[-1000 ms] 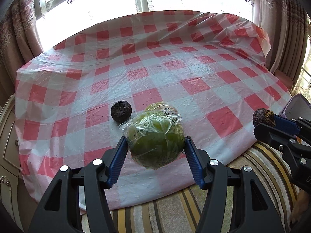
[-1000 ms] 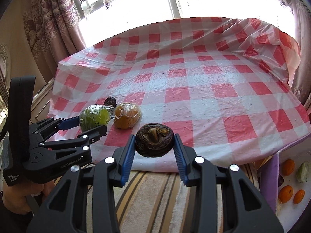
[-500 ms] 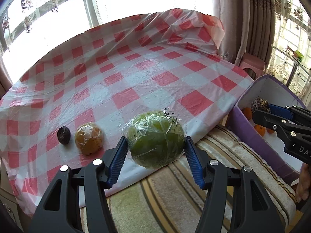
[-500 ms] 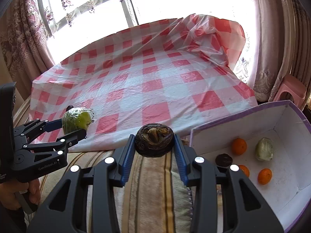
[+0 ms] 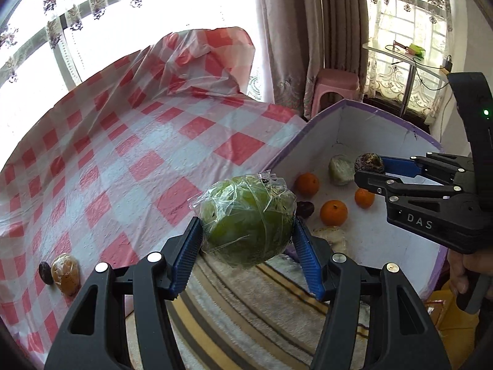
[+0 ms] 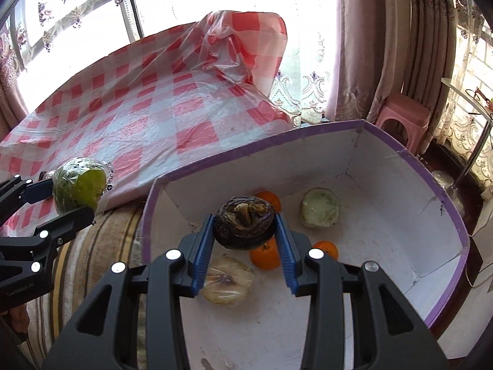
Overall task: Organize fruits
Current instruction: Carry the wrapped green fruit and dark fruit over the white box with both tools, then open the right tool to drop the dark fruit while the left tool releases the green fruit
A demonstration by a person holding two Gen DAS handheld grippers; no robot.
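From the left wrist view, the left gripper point(image 5: 246, 240) has swung away from the checked tablecloth point(image 5: 129, 154) and is now near the purple-rimmed box point(image 5: 385, 114), still clamped on the plastic-wrapped green fruit point(image 5: 246, 219), so the drop looks close; the other tool reads "DAS". On the right wrist view, the right gripper point(image 6: 245, 240) is already over the box point(image 6: 308, 132), squeezing the dark wrinkled fruit point(image 6: 245, 222) above the oranges point(image 6: 265, 257), and the left tool's "GenRobot.AI"-type lettering is too blurred here to read.

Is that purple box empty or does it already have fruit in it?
Not empty. The box already holds three oranges and some wrapped fruits on its white floor.
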